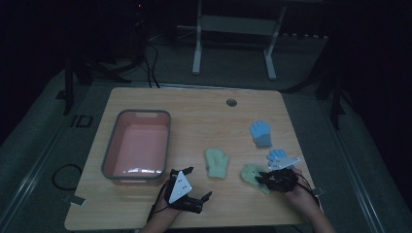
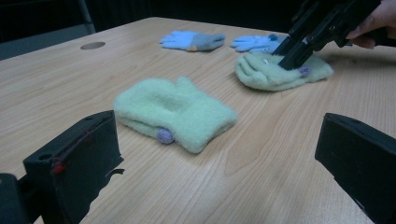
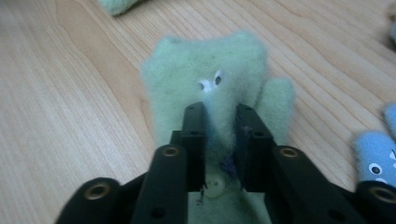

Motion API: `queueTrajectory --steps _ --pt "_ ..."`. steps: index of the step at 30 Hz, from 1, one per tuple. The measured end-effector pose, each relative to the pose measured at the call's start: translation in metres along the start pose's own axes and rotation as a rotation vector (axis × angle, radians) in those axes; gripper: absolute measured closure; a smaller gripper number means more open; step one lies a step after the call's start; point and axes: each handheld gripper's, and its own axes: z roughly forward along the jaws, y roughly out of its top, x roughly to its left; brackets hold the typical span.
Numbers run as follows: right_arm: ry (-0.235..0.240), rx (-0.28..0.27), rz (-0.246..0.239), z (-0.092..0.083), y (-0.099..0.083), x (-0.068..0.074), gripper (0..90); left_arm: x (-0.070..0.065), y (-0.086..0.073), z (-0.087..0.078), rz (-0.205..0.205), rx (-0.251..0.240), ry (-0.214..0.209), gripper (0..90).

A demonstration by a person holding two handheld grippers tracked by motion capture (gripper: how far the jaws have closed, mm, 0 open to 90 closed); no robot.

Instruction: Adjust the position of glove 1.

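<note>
Right claw [image 3: 219,121] pinches a fold of the pale green fuzzy mitten with stick-on eyes [image 3: 210,88], near the bench's [image 1: 194,104] front right corner. Left claw [image 2: 219,168] hovers, jaws wide apart, holding nothing.

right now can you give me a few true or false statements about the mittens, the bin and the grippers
1. The right gripper pinches a green mitten. True.
2. The pink bin holds a blue mitten. False: nothing shows inside it; both blue mittens lie on the table.
3. The left gripper grips the other green mitten. False: its jaws stand open, with that mitten lying ahead of them.
4. The two green mittens lie apart. True.
5. The bin sits on the table's right side. False: in the high view it sits on the left.
</note>
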Motion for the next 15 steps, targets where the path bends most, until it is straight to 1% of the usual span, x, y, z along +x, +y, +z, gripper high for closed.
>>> queueTrajectory --steps 2,3,4,5,6,8,12,13,14,15 --pt "-0.021 -0.006 0.01 0.0 -0.001 0.004 79.7 0.0 0.0 0.0 -0.001 0.0 0.0 0.2" --pt "-0.026 -0.011 0.031 -0.001 -0.001 0.005 80.7 0.0 0.0 0.0 -0.001 -0.001 0.0 0.2" --pt "-0.026 -0.011 0.031 -0.001 -0.001 0.005 80.7 0.0 0.0 0.0 -0.001 -0.001 0.0 0.2" --pt "-0.027 -0.019 0.052 -0.001 -0.001 0.006 81.7 0.0 0.0 0.0 -0.001 -0.001 0.001 0.2" --pt "-0.053 -0.027 0.077 -0.004 0.0 0.01 82.9 0.0 0.0 0.0 -0.002 -0.001 0.001 0.2" --pt "-0.072 -0.052 0.109 -0.009 0.005 0.015 83.1 0.0 0.0 0.0 -0.004 -0.002 0.003 0.2" --pt "-0.141 -0.109 0.159 -0.026 0.024 0.029 83.1 0.0 0.0 0.0 -0.003 -0.001 0.003 0.2" --pt "-0.192 -0.145 0.181 -0.034 0.034 0.034 83.1 0.0 0.0 0.0 -0.002 -0.002 0.003 0.2" --pt "-0.192 -0.145 0.181 -0.034 0.034 0.034 83.1 0.0 0.0 0.0 -0.001 -0.002 0.003 0.2" --pt "-0.215 -0.159 0.208 -0.037 0.038 0.036 83.1 0.0 0.0 0.0 -0.001 -0.001 0.004 0.2"
